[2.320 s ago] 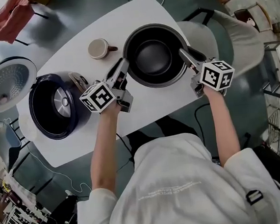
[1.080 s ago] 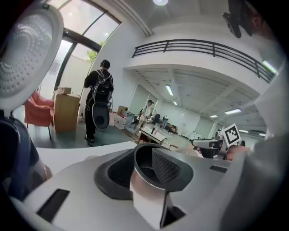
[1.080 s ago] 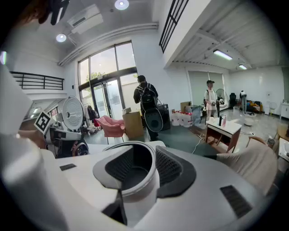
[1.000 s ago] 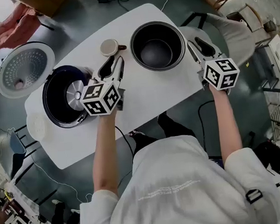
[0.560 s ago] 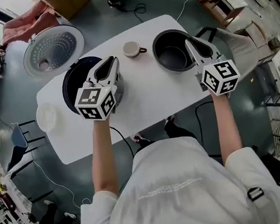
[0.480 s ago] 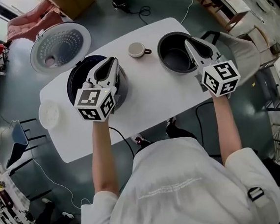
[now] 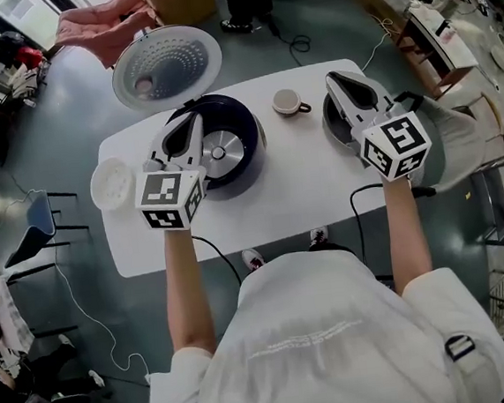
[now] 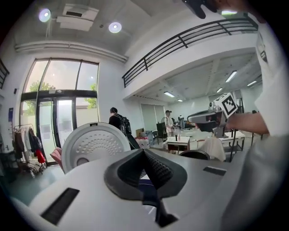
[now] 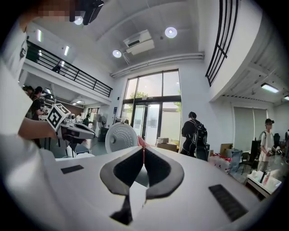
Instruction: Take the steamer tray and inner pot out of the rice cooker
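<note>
The black inner pot stands on the white table at the right, mostly hidden under my right gripper. The dark blue rice cooker sits mid-left with its white lid swung open and its heating plate showing. A white round steamer tray lies at the table's left end. My left gripper hovers over the cooker's near rim. Both grippers are held high and roughly level, shut with nothing between the jaws: left gripper, right gripper.
A cup stands between cooker and pot. A chair and a pink cloth lie off the table's left and far side. A cable hangs from the near edge. People stand in the hall beyond.
Both grippers let go of the inner pot's rim, rose up and away from the table, and their jaws closed. The pot stays on the table at the right.
</note>
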Demonstrator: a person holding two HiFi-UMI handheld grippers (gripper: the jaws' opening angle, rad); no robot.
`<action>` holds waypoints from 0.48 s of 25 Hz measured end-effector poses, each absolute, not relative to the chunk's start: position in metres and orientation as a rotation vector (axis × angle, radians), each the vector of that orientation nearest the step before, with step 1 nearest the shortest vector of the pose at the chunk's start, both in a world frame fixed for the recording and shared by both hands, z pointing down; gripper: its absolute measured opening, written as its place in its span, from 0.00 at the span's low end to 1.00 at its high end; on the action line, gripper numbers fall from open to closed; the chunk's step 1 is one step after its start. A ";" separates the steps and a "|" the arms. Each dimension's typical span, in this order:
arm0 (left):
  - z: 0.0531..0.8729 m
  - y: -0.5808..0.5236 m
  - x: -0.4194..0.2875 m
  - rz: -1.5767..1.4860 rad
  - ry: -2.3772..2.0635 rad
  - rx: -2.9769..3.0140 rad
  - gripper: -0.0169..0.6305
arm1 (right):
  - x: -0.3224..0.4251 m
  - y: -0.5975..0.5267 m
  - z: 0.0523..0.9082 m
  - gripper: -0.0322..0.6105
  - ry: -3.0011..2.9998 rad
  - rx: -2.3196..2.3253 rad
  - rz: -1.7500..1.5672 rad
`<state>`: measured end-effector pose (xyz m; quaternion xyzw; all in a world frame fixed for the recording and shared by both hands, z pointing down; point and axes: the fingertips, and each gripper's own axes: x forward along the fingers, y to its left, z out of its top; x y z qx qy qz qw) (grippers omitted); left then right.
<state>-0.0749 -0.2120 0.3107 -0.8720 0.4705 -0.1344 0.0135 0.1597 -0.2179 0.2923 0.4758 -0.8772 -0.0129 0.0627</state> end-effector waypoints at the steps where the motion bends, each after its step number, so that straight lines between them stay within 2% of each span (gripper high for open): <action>1: 0.307 -0.211 -0.081 -0.422 1.473 -2.696 0.05 | 0.152 -0.219 0.288 0.10 -2.668 1.425 -0.048; 12: 0.268 -0.191 -0.131 -0.343 1.565 -2.533 0.05 | 0.072 -0.212 0.267 0.10 -2.786 1.239 -0.102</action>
